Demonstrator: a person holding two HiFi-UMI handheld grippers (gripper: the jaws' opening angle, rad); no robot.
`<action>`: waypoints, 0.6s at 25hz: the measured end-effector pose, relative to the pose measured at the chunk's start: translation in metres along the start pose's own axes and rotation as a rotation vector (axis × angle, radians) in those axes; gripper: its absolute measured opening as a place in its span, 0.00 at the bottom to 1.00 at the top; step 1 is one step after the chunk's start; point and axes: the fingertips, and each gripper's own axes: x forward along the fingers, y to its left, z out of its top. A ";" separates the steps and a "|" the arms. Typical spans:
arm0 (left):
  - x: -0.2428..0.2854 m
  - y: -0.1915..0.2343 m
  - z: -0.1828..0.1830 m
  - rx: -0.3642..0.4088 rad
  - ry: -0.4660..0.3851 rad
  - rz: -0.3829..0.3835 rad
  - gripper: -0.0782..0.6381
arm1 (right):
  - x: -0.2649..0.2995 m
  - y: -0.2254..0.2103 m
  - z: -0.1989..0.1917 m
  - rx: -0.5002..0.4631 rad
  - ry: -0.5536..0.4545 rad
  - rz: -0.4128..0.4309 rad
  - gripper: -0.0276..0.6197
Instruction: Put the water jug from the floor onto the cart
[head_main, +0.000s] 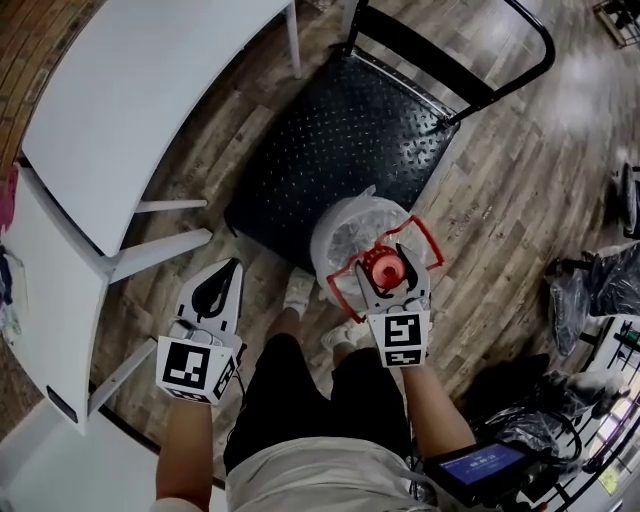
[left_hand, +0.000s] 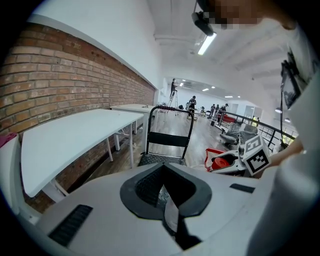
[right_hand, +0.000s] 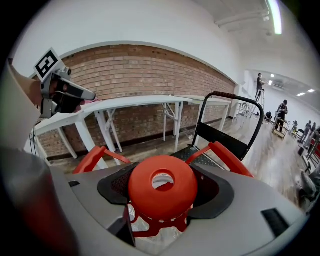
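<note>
The water jug is clear, wrapped in plastic, with a red cap and a red carrying handle. It stands upright at the near corner of the black cart; its base is hidden, so I cannot tell whether it rests on the deck or the floor. My right gripper is shut on the cap, which fills the notch between both pads. My left gripper hangs over the floor to the left of the cart, jaws shut on nothing.
White tables with slanted legs stand along the brick wall on the left. The cart's push handle rises at its far end. Black bags and gear crowd the right. The person's feet are just behind the jug.
</note>
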 end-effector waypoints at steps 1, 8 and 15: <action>0.000 0.000 0.000 0.003 0.001 0.001 0.11 | 0.002 0.002 -0.001 -0.003 0.005 0.003 0.53; 0.000 -0.002 -0.006 0.023 0.017 -0.019 0.11 | 0.014 0.014 -0.010 -0.007 0.029 0.013 0.53; -0.003 0.010 -0.013 0.010 0.029 -0.014 0.11 | 0.024 0.022 -0.020 -0.014 0.054 0.011 0.53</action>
